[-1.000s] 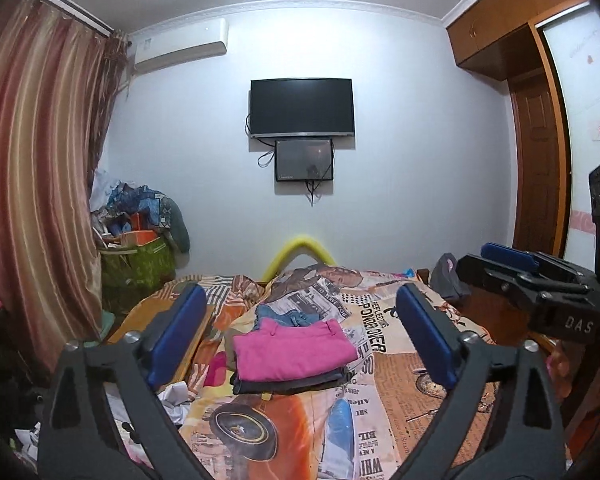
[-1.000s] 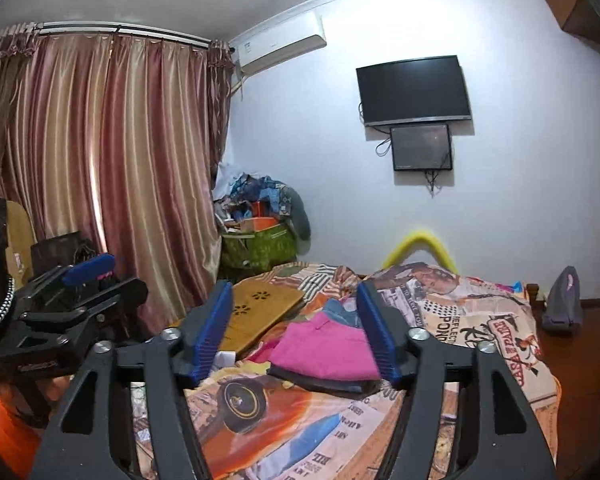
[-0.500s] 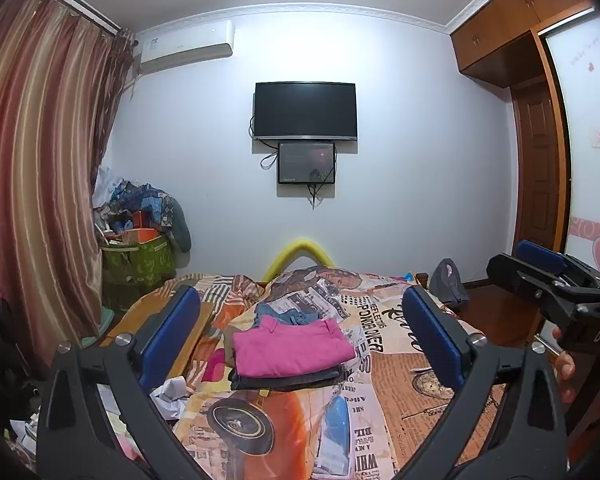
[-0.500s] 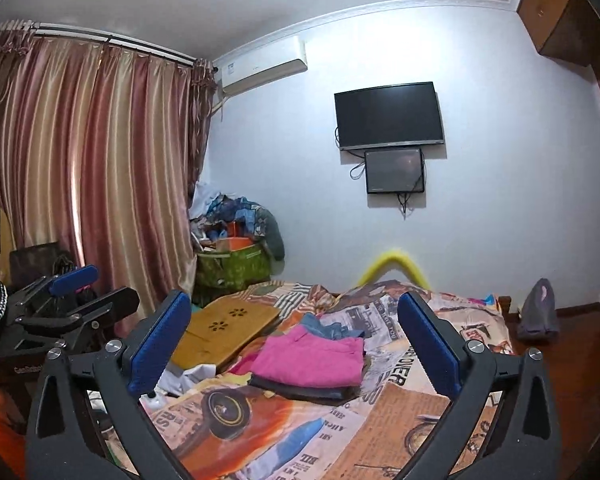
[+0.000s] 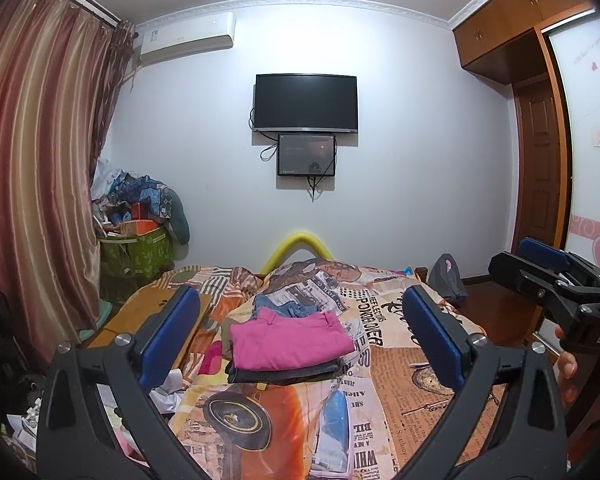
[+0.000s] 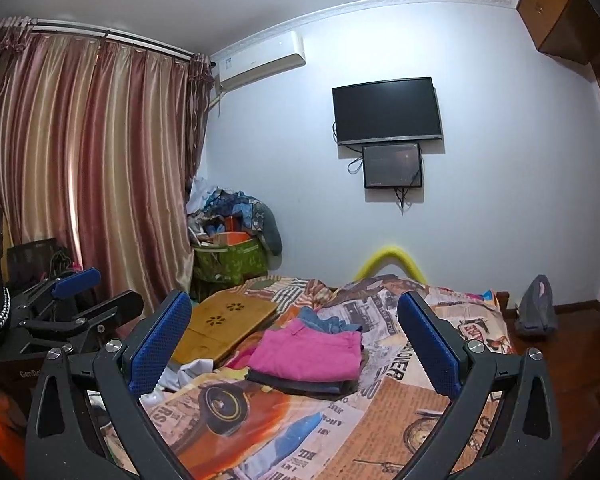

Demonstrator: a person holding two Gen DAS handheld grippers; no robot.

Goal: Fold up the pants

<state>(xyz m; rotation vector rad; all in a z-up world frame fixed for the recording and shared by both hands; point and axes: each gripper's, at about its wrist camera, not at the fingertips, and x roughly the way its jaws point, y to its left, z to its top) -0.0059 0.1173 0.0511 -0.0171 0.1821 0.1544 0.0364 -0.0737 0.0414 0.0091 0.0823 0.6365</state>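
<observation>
Folded pink pants [image 5: 288, 340] lie on top of a small stack of folded dark garments [image 5: 284, 374] in the middle of the bed [image 5: 396, 400]; a folded denim piece [image 5: 284, 306] sits just behind. The stack also shows in the right wrist view [image 6: 306, 352]. My left gripper [image 5: 300, 336] is open and empty, held above the near part of the bed, short of the stack. My right gripper [image 6: 296, 344] is open and empty, also short of the stack. The right gripper shows at the right edge of the left wrist view [image 5: 548, 280].
A wooden lap tray [image 6: 228, 324] lies on the bed's left side with crumpled white cloth [image 6: 188, 372] beside it. A green basket of clothes [image 5: 138, 254] stands by the curtain [image 5: 32, 184]. A grey iron [image 6: 536, 312] sits at the right. A TV [image 5: 306, 102] hangs on the far wall.
The right gripper's jaws have opened wide from a narrower gap. Both grippers have pulled back and lifted slightly from the stack.
</observation>
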